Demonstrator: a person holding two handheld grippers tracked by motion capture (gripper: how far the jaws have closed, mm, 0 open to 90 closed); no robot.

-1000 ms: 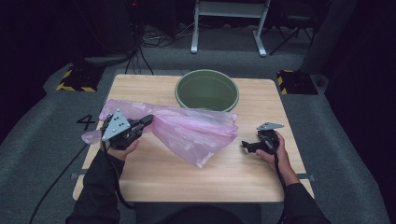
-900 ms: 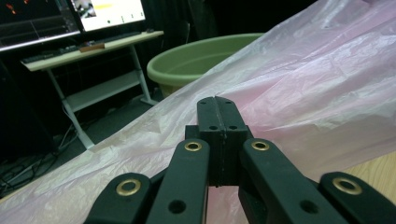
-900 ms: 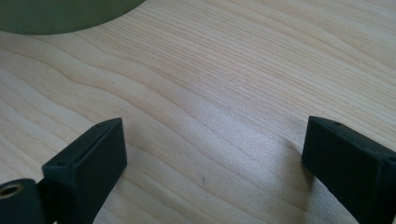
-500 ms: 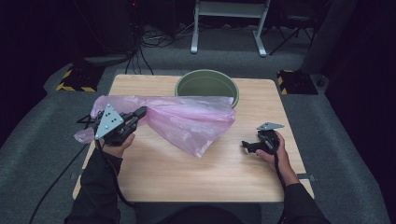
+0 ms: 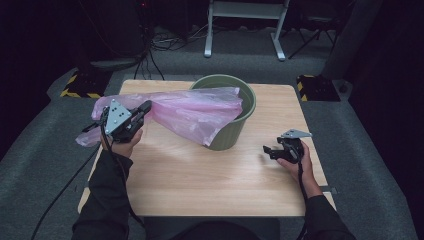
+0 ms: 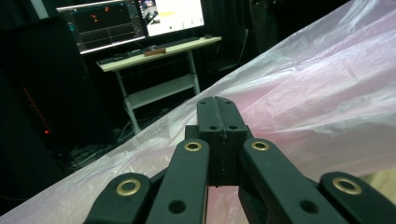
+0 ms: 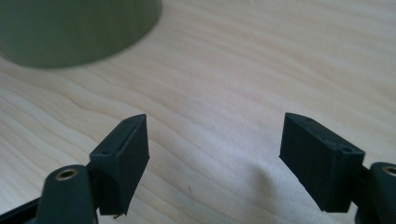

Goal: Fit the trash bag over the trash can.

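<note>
Green bin (image 5: 231, 131) under pink bag (image 5: 195, 112)

Near wall of the green bin (image 5: 227, 137) partly covered by the pink plastic bag (image 5: 195, 112), bin cut off by the top edge in the right gripper view, bag's pinched edge hidden between the shut jaws of the left gripper (image 6: 217, 105).

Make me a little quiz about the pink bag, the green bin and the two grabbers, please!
1. True or false: the left gripper is shut on the pink bag.
2. What lies between the right gripper jaws: A bag, B bin, C nothing?
3. Fill in: the bag drapes over the rim of the green ____.

Key: 1 true, pinched in the left gripper view. 2 C; its jaws have just been closing over bare table. 3 bin.
</note>
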